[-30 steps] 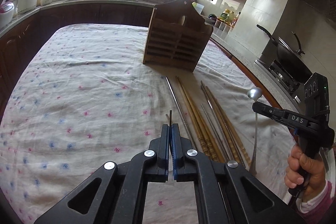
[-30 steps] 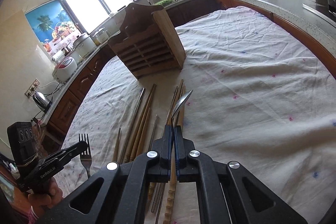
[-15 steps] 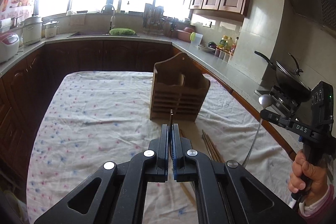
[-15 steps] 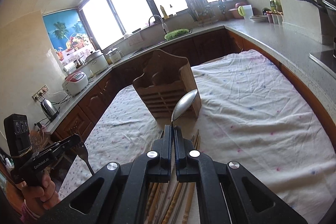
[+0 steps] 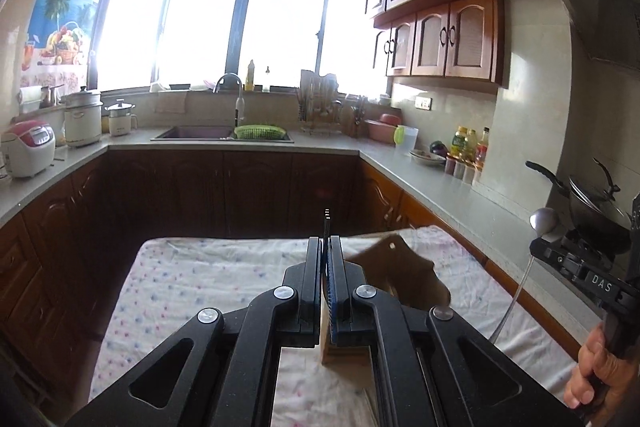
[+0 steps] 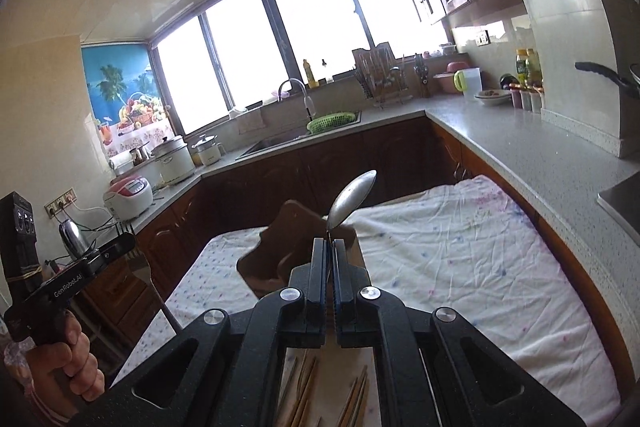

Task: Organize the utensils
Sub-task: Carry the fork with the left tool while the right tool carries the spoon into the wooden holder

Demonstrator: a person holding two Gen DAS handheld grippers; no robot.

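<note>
In a home kitchen, we are lifting two utensils above the cloth-covered worktop (image 6: 480, 267), one in each hand. Our right hand-held gripper (image 6: 329, 251) is clamping the handle of a spoon (image 6: 352, 197), its fingers pressed nearly together around the thin stem, so that the bowl is pointing up and forward over the wooden utensil holder (image 6: 288, 251). Our left hand-held gripper (image 5: 328, 247) is pinching a fork (image 5: 327, 221) the same way, fingers narrowed onto the handle, with only the tines' edge showing past the tips; the right camera is catching that fork (image 6: 142, 263) hanging beside the left tool.

We are holding both pieces by their handles, apparently so that they can be lowered into the holder's compartments from above. The holder (image 5: 400, 279) is standing on the cloth just beyond and below both tools, partly hidden behind the fingers, and we cannot tell which compartment either piece is lined up with. Several chopsticks (image 6: 304, 399) are lying on the cloth under the right tool, not yet sorted, which suggests the job is at an early stage.
</note>
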